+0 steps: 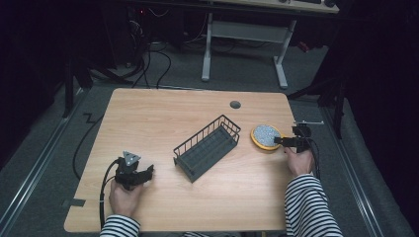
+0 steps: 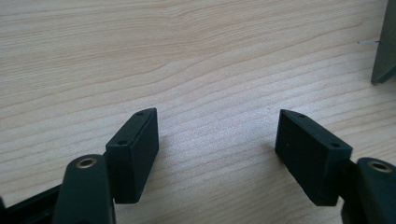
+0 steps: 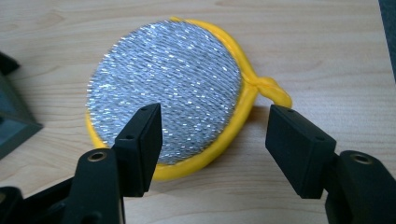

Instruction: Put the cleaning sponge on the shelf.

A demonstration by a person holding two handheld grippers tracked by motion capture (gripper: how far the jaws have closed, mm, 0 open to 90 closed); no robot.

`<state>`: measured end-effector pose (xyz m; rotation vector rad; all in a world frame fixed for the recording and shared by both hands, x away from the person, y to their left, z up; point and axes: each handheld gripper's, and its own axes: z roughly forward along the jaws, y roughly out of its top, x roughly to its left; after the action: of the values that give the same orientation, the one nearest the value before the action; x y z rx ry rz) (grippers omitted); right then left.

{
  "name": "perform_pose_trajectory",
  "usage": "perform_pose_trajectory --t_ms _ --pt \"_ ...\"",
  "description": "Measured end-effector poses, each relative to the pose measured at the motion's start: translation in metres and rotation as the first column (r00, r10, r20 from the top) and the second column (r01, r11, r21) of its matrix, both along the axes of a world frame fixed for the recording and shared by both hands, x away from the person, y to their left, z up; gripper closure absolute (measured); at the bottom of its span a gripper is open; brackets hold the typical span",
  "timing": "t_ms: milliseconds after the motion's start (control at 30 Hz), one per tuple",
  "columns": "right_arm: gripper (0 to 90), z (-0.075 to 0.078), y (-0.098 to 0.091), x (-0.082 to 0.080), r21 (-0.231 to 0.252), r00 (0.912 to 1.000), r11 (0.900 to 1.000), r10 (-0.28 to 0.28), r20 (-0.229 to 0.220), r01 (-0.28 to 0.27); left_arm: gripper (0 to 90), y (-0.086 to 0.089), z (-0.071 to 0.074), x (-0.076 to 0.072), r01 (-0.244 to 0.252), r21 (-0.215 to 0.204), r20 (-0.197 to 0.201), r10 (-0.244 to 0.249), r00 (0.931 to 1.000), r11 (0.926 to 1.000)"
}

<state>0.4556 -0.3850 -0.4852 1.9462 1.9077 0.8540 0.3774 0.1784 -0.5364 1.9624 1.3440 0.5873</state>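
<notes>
Up close, right tongs (image 3: 212, 135) wide open before silver-yellow scrubber (image 3: 163, 88), left tongs (image 2: 217, 144) open, empty, overhead adding wire basket (image 1: 207, 146).

- Wooden table (image 1: 163, 113), small round hole at 12 o'clock.
- Dark wire basket (image 1: 207, 147) at centre.
- Yellow-rimmed silver scrubber (image 1: 265, 136) at 3 o'clock.
</notes>
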Motion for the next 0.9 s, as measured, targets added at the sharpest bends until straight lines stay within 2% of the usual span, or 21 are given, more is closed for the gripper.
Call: perform_pose_trajectory --t_ms 33,233,467,500,567,700,733,767,800,833,900 --pt "36.6 -0.005 -0.002 0.002 0.009 0.9998 0.9999 -0.014 -0.013 0.014 30.7 0.0 0.0 0.0 0.001 0.0 0.0 -0.001 1.0 1.0" --pt "37.2 -0.01 -0.004 0.007 0.046 0.9995 0.9985 -0.027 -0.018 0.028 30.6 0.0 0.0 0.0 0.001 0.0 0.0 -0.001 1.0 1.0" --pt "43.2 -0.017 0.0 0.01 0.05 0.9995 0.9986 -0.013 -0.029 0.015 30.5 0.0 0.0 0.0 0.003 0.002 -0.001 -0.003 1.0 1.0" --pt "47.6 -0.018 0.0 0.01 0.046 0.9994 0.9989 0.002 -0.035 -0.001 30.5 0.0 0.0 0.0 0.003 0.002 -0.001 -0.003 1.0 1.0" --pt "50.0 -0.018 0.001 0.01 0.044 0.9994 0.999 0.006 -0.035 -0.004 30.5 0.0 0.0 0.0 0.003 0.002 -0.001 -0.003 1.0 1.0" --pt "63.9 -0.019 0.006 0.009 0.024 0.9991 0.999 0.038 -0.02 -0.037 30.4 0.0 0.0 0.0 0.003 0.002 -0.001 -0.003 1.0 1.0" --pt "63.9 -0.019 0.006 0.009 0.024 0.9991 0.999 0.038 -0.02 -0.037 30.4 0.0 0.0 0.0 0.003 0.002 -0.001 -0.003 1.0 1.0" --pt "70.3 -0.018 0.007 0.009 0.028 0.9987 0.9986 0.047 -0.021 -0.046 30.4 0.0 0.0 0.0 0.003 0.002 -0.002 -0.003 1.0 1.0" --pt "70.3 -0.018 0.007 0.009 0.028 0.9987 0.9986 0.047 -0.021 -0.046 30.4 0.0 0.0 0.0 0.003 0.002 -0.002 -0.003 1.0 1.0" --pt "76.1 -0.018 0.008 0.008 0.019 0.9985 0.9984 0.053 -0.015 -0.052 30.5 0.0 0.0 0.0 0.003 0.002 -0.002 -0.003 1.0 1.0" --pt "79.3 -0.017 0.01 0.008 0.008 0.9982 0.9983 0.058 -0.013 -0.058 30.4 0.0 0.0 0.0 0.003 0.002 -0.002 -0.003 1.0 1.0"
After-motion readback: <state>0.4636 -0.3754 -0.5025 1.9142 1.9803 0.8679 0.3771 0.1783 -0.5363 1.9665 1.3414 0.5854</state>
